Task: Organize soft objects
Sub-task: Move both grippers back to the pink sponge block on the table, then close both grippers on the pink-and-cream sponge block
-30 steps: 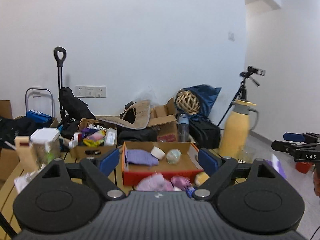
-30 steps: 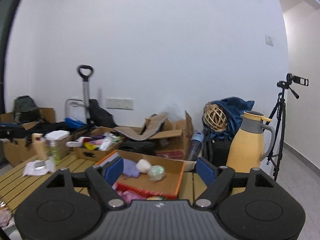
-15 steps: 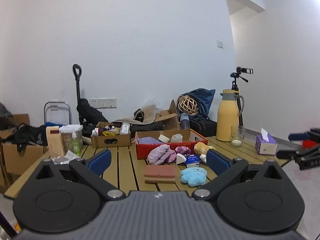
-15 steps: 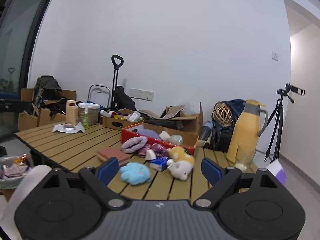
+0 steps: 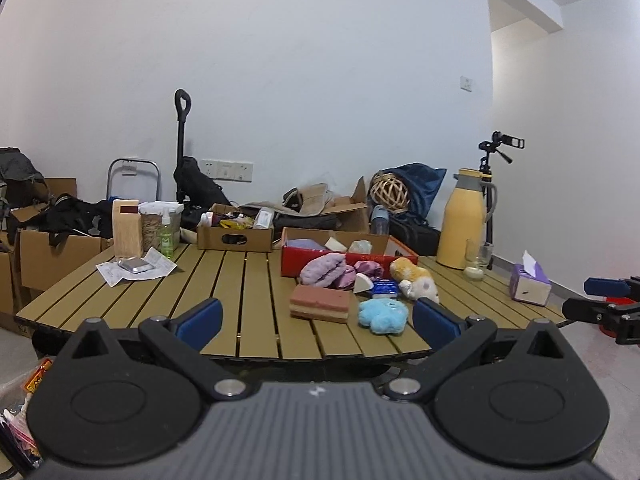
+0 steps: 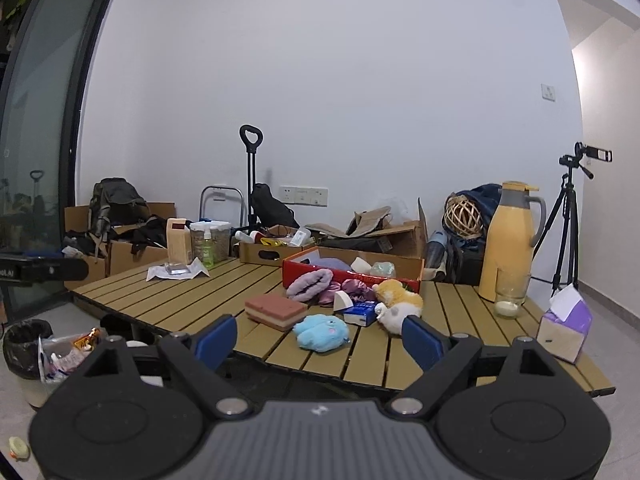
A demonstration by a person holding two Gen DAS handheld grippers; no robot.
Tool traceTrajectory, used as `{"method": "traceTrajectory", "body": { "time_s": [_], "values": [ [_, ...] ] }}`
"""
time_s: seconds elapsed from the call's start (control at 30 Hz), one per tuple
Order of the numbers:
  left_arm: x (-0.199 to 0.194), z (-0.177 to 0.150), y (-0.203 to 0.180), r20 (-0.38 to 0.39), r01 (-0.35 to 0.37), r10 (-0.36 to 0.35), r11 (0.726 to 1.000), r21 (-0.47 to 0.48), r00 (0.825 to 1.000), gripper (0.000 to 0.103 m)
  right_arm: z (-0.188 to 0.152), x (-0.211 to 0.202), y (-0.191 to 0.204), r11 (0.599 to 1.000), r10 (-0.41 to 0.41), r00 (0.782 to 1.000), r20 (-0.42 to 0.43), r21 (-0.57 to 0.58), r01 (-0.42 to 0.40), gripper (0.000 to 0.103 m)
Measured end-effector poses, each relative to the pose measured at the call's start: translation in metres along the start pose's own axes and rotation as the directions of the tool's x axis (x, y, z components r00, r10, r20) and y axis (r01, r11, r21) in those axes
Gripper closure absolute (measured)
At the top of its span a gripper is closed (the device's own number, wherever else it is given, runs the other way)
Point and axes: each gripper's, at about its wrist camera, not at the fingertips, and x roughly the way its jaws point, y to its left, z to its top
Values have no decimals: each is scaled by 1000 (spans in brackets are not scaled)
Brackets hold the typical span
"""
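I hold both grippers short of the counter (image 5: 248,280), left (image 5: 316,320) and right (image 6: 320,340), fingers wide with nothing between them. The soft toys sit before the red box (image 6: 304,272): blue plush (image 6: 320,332), purple mitt (image 6: 310,284), sponge (image 6: 276,310).

Both hand-held grippers have drawn back from the red box (image 5: 344,258) — a second ago it filled the space between their fingers. Now the whole counter (image 5: 248,280) shows, with the blue plush (image 5: 382,314) and layered sponge (image 5: 322,302) near its front edge. The left hand-held gripper (image 5: 316,316) has spread wider — nothing between its fingers.
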Motion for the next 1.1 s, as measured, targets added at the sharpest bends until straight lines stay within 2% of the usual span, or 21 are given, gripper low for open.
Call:
{"method": "traceTrajectory", "body": {
  "time_s": [0.2, 0.33, 0.5, 0.67, 0.73, 0.8, 0.83, 0.9, 1.0, 1.1],
  "values": [
    [39, 0, 5, -36, 0, 0, 1000, -6, 999, 0, 2, 35, 0, 1000, 25, 999, -34, 10, -25, 15],
    [79, -3, 11, -83, -8, 8, 1000, -2, 996, 0, 1, 71, -5, 998, 36, 997, -69, 44, -33, 20],
    [137, -9, 21, -139, -22, 18, 999, -25, 990, 0, -2, 127, -13, 996, 44, 993, -105, 83, -36, 20],
    [200, -14, 24, -192, -1, -5, 999, -32, 981, 1, -8, 187, -18, 986, 65, 983, -169, 164, -37, 32],
    [226, -14, 27, -217, 8, -19, 999, -54, 976, 5, -10, 209, -15, 981, 86, 980, -182, 189, -51, 33],
    [251, -13, 28, -244, 14, -31, 997, -72, 969, 14, -12, 235, -10, 977, 114, 970, -213, 203, -70, 33],
    [263, -12, 30, -251, 19, -39, 996, -83, 967, 17, -13, 248, -9, 973, 132, 965, -226, 216, -82, 37],
    [290, -10, 35, -276, 18, -48, 994, -110, 960, 28, -14, 273, -6, 963, 167, 954, -249, 250, -104, 43],
    [326, -7, 46, -311, 30, -83, 985, -172, 947, 36, -12, 307, -2, 954, 181, 949, -258, 279, -106, 46],
    [350, -6, 58, -316, 36, -111, 972, -232, 942, 42, -9, 340, -3, 942, 196, 943, -268, 320, -105, 53]
  ]
}}
